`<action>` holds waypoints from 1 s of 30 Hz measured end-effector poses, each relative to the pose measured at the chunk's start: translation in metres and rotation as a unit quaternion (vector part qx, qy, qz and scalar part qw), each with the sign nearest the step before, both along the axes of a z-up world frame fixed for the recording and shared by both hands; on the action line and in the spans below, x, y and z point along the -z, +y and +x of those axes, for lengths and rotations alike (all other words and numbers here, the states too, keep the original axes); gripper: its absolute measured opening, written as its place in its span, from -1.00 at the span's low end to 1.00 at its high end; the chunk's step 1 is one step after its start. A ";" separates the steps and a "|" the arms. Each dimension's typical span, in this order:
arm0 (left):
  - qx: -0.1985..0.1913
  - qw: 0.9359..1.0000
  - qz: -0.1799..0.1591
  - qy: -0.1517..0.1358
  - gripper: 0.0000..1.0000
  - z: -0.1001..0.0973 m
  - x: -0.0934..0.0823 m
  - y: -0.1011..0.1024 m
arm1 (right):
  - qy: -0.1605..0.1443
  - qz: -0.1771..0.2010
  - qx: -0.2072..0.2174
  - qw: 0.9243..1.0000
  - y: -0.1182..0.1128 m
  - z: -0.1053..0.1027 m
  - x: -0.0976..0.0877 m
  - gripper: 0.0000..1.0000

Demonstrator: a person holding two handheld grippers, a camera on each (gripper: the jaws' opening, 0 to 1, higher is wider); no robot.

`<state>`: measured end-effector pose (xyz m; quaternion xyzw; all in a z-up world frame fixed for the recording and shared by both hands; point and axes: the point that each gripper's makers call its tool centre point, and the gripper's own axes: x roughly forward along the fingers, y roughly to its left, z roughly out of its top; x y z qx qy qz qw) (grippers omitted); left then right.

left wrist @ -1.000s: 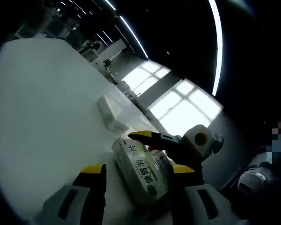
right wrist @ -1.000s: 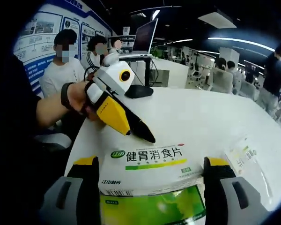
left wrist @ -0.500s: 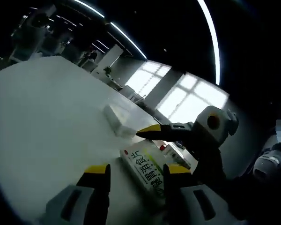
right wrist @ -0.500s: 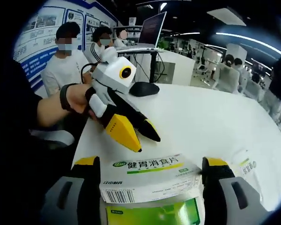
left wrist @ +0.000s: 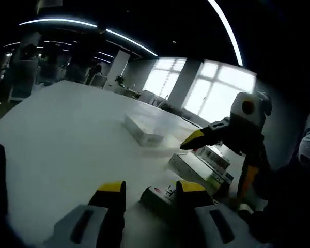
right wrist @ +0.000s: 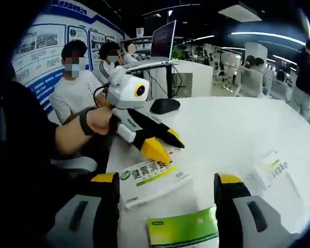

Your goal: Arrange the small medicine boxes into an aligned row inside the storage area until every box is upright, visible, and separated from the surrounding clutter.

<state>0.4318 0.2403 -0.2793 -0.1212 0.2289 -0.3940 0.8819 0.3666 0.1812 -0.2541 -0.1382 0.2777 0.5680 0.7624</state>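
On the white bench point(right wrist: 237, 129), the right gripper point(right wrist: 165, 204) has its fingers spread, gripping nothing, with a white and green medicine box point(right wrist: 152, 178) lying flat between them. The left gripper point(right wrist: 163, 144) hovers just over that box, fingers parted. A green box point(right wrist: 183, 232) lies nearest; another box point(right wrist: 271, 168) rests to the right

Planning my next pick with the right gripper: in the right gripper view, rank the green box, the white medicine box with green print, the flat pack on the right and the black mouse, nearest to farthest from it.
1. green box, between the right gripper jaws.
2. white medicine box with green print, just ahead on the left, under the left gripper.
3. flat pack, off to the right.
4. black mouse, far back.
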 end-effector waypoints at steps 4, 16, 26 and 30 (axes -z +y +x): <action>0.017 1.000 0.014 0.011 -0.29 -0.018 -0.001 0.000 | 0.002 -0.021 0.023 1.000 0.002 -0.016 0.020 0.35; 0.010 1.000 0.023 0.016 -0.39 -0.037 0.012 -0.001 | -0.100 0.012 0.119 0.988 0.030 -0.029 0.046 0.52; -0.009 1.000 0.018 0.005 -0.36 -0.033 0.004 0.016 | -0.138 -0.002 0.145 0.980 0.027 -0.010 0.051 0.02; -0.019 1.000 0.001 0.006 -0.33 -0.031 -0.001 0.023 | -0.132 0.004 0.142 0.981 0.029 -0.010 0.050 -0.03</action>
